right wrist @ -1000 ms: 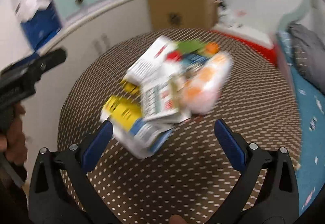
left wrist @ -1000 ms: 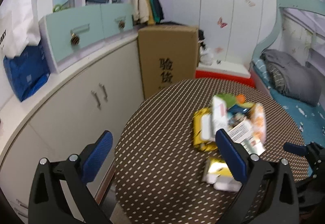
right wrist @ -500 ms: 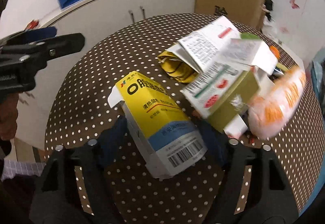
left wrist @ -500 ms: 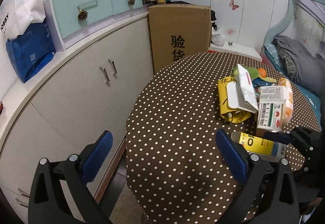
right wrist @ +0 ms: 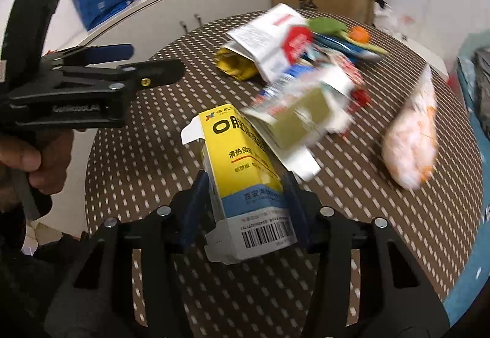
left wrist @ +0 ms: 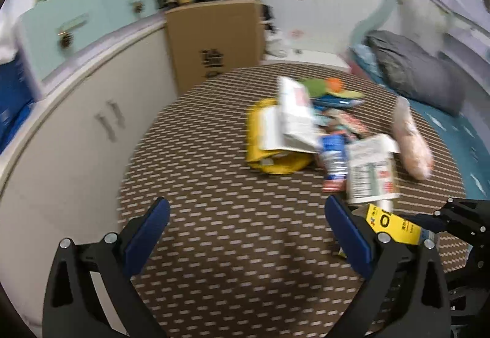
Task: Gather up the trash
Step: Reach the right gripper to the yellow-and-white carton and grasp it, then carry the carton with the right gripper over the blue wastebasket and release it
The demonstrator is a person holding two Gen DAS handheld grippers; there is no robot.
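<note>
A round surface [left wrist: 214, 215] covered in brown cloth with white dots is seen, ringed by a curved white cabinet [left wrist: 76, 123] at left, one cardboard box [left wrist: 214, 40] at upper centre and a bed [left wrist: 444, 111] at right. The trash pile [right wrist: 306, 62] lies at centre; its pieces are too blurred to count. One yellow carton [right wrist: 245, 172] stands at lower centre, clamped by the right tongs [right wrist: 248, 209], which have just been closing. The left tongs [left wrist: 245, 240] are held apart, empty.
</note>
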